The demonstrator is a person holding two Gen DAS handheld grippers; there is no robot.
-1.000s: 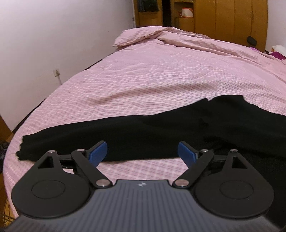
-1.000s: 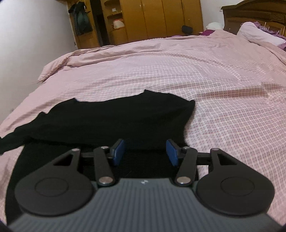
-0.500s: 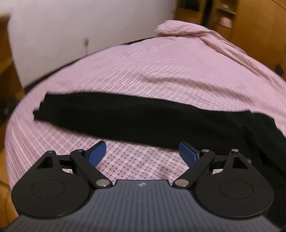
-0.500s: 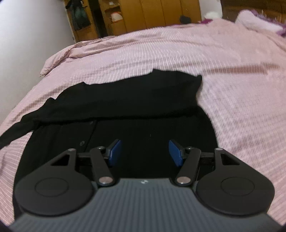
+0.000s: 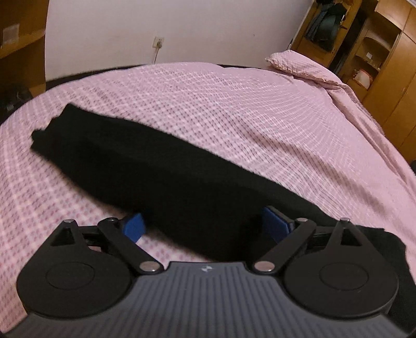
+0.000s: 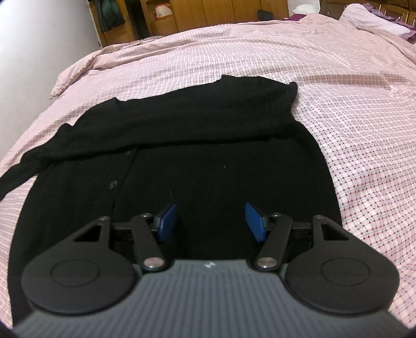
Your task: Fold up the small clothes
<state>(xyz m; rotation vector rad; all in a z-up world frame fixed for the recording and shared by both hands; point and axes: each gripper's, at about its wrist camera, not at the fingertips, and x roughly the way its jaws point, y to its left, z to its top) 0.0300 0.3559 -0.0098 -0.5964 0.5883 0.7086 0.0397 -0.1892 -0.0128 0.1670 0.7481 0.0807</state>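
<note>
Since a second ago the left hand-held gripper (image 5: pixel 206 226) has swung left and come in low over the long black sleeve (image 5: pixel 145 161), which then lay well ahead of it; its blue fingers (image 5: pixel 134 227) are spread wide, one on each side of the sleeve, with nothing clamped. The right hand-held gripper (image 6: pixel 212 221) has pulled back and now hangs above the body of the black garment (image 6: pixel 208 161), more of which shows than before; its jaws stand apart and empty. The garment lies flat on the bed (image 6: pixel 351 109), its upper part folded down in a band across the chest, a button (image 6: pixel 113 184) showing beside the front placket. The sleeve stretches out to the left and ends near the bed's left edge, where the checked pink cover drops toward the wall (image 5: pixel 182 28). To the right of the garment and beyond it the cover runs wide and flat as far as the wooden wardrobes (image 6: pixel 221 11). A rumpled corner of the cover (image 5: pixel 301 65) lies at the far end.
</note>
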